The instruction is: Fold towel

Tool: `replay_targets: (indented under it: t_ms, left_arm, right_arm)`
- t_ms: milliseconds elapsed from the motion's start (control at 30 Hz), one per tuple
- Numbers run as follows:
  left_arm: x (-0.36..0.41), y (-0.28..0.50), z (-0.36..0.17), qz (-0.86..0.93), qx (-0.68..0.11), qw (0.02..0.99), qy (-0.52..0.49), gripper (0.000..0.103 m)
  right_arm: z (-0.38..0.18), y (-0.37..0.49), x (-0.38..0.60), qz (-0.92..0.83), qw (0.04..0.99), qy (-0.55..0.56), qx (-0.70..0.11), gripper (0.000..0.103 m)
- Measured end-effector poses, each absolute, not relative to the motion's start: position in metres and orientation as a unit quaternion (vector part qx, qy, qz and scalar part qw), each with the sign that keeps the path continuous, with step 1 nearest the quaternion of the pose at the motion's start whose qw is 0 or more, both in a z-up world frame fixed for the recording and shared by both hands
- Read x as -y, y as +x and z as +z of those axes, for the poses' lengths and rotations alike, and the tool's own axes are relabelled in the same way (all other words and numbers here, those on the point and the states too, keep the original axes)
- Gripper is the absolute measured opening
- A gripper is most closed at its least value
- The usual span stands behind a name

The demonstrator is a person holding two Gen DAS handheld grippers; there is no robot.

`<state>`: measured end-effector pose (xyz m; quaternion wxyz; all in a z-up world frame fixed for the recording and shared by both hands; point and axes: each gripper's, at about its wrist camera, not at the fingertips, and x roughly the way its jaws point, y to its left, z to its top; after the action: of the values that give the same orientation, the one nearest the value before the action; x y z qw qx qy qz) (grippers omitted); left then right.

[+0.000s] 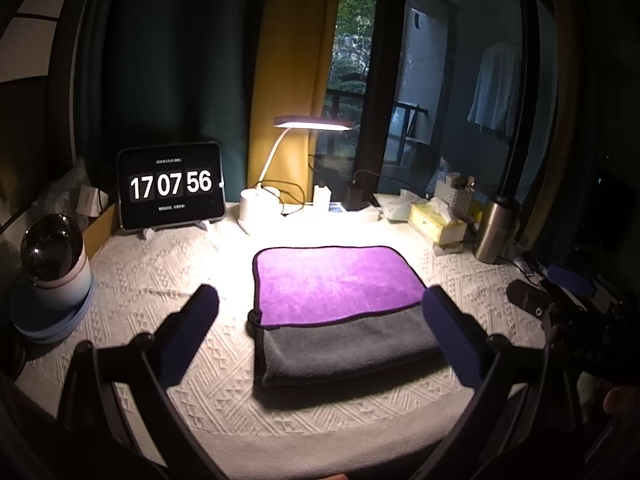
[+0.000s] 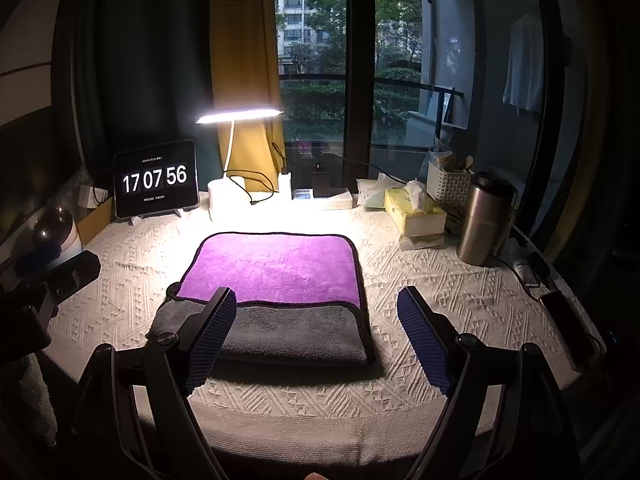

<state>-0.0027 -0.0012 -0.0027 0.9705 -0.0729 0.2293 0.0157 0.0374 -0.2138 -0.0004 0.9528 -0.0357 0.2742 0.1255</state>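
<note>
A folded towel [image 1: 340,292] lies flat on the white textured tablecloth [image 1: 160,280], purple on top with a grey layer showing along its near edge. It also shows in the right wrist view [image 2: 276,268]. My left gripper [image 1: 320,300] is open and empty, held above the towel's near part, one finger to its left and one at its right edge. My right gripper [image 2: 318,300] is open and empty, its left finger over the towel's near edge and its right finger over bare cloth. The right gripper's body shows at the right of the left wrist view [image 1: 560,300].
At the back stand a tablet clock [image 1: 171,186], a lit desk lamp [image 1: 312,122], a power strip [image 2: 320,196], a tissue box [image 2: 414,210], a white basket [image 2: 448,184] and a steel tumbler [image 2: 484,218]. A phone [image 2: 568,328] lies at the right edge. A round white device [image 1: 54,256] sits left.
</note>
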Motion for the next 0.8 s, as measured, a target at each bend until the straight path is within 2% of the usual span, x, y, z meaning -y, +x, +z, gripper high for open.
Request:
replay_targets:
  t_ms: [800]
  left_arm:
    - [0.0010,0.0004,-0.0020,0.012,-0.231,0.970,-0.079,0.102]
  right_arm:
    - [0.0012,0.0403,0.2148,0.126,0.953,-0.032,-0.275,0.085]
